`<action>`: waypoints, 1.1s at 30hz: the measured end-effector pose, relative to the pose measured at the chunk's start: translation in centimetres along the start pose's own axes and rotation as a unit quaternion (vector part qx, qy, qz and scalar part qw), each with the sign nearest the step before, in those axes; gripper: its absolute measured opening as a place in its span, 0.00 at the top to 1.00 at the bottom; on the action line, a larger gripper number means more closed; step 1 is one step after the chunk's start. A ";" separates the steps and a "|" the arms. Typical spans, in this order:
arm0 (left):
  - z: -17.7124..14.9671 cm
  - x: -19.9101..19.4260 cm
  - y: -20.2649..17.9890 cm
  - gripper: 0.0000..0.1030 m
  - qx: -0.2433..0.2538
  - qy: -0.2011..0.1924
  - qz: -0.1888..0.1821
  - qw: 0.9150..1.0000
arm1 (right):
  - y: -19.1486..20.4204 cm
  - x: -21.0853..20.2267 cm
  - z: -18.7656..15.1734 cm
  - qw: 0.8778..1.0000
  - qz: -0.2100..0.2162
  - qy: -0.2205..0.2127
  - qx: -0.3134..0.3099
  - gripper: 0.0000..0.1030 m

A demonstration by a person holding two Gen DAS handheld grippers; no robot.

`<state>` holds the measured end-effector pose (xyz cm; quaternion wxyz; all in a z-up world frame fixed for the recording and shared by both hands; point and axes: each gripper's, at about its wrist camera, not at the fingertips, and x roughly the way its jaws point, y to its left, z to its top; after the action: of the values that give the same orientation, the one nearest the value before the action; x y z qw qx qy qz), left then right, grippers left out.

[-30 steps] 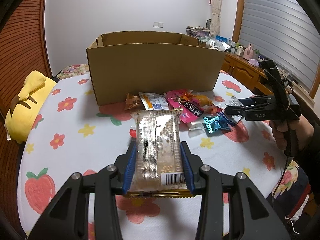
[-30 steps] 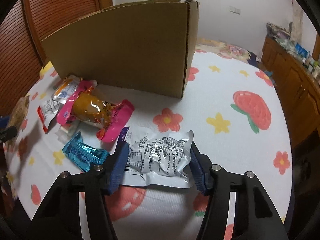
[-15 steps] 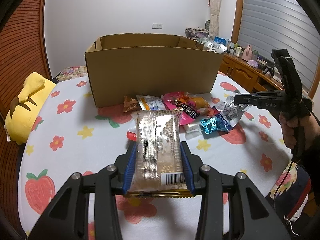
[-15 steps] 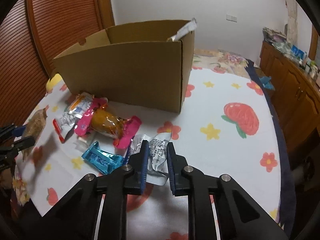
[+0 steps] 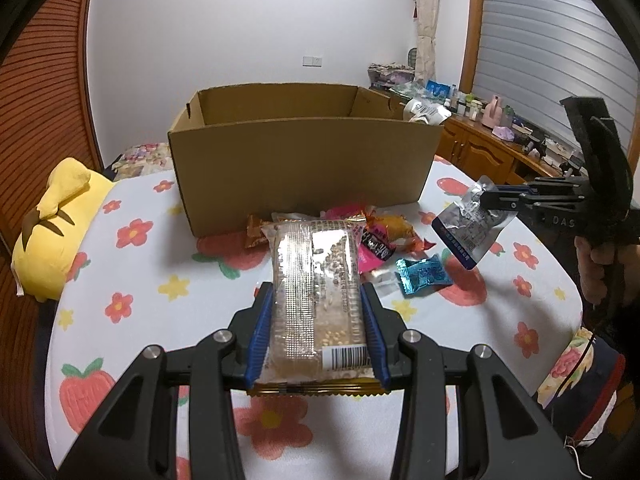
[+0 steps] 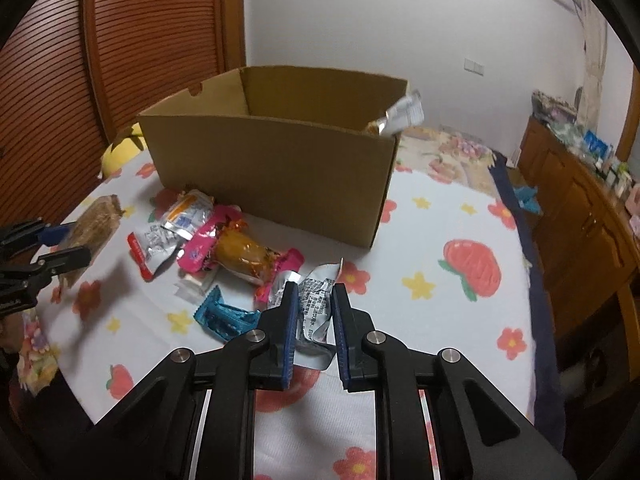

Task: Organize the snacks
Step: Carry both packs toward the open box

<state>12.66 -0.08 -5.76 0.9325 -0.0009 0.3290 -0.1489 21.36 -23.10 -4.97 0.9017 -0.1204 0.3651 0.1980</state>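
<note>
My left gripper [image 5: 316, 300] is shut on a long clear snack bar pack [image 5: 316, 280] with a barcode, held above the flowered tablecloth. My right gripper [image 6: 314, 300] is shut on a crumpled silver pouch [image 6: 316, 308], lifted off the table; the left wrist view shows that pouch [image 5: 470, 226] hanging from the right gripper [image 5: 486, 200]. An open cardboard box [image 5: 304, 164] stands behind the snack pile, with one silver packet [image 6: 404, 114] sticking up at its corner. On the cloth lie a blue wrapper [image 6: 222, 318], a pink and orange pack [image 6: 240, 254] and silver pouches [image 6: 156, 242].
A yellow plush toy [image 5: 56, 220] lies at the left edge of the table. A wooden sideboard [image 6: 576, 208] with small items runs along the right wall. Slatted wooden doors [image 6: 120, 52] stand behind the box. A person's hand [image 5: 600, 268] grips the right tool.
My right gripper closed on the silver pouch and lifted it off the cloth. My left gripper kept its hold on the snack bar pack and barely moved.
</note>
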 end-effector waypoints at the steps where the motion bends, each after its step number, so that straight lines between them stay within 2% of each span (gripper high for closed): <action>1: 0.3 0.0 -0.1 0.60 0.002 -0.002 0.000 1.000 | 0.0 -0.3 0.2 1.000 -0.001 -0.003 -0.003 0.86; 8: 3.2 -0.3 0.2 0.60 0.012 -0.021 0.000 1.000 | 0.5 -2.9 2.4 0.999 -0.009 -0.035 -0.018 0.86; 18: 8.1 -0.5 0.9 0.60 0.031 -0.049 0.007 0.998 | -0.2 -4.5 8.9 0.995 -0.005 -0.095 -0.025 0.86; 24: 10.8 1.1 1.7 0.60 0.036 -0.050 0.018 0.998 | -0.7 -1.9 12.3 0.994 -0.009 -0.105 -0.032 0.86; 28: 12.2 2.2 2.2 0.60 0.038 -0.047 0.027 0.998 | -1.2 0.9 13.4 0.995 -0.011 -0.095 -0.031 0.86; 33: 13.6 3.2 2.7 0.60 0.052 -0.043 0.040 0.997 | -2.3 2.3 13.9 0.996 -0.018 -0.087 -0.031 0.86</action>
<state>24.14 0.32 2.67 0.9499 0.0548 0.2797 -0.1280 32.33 -19.54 3.37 0.9293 -0.1369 0.2770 0.2023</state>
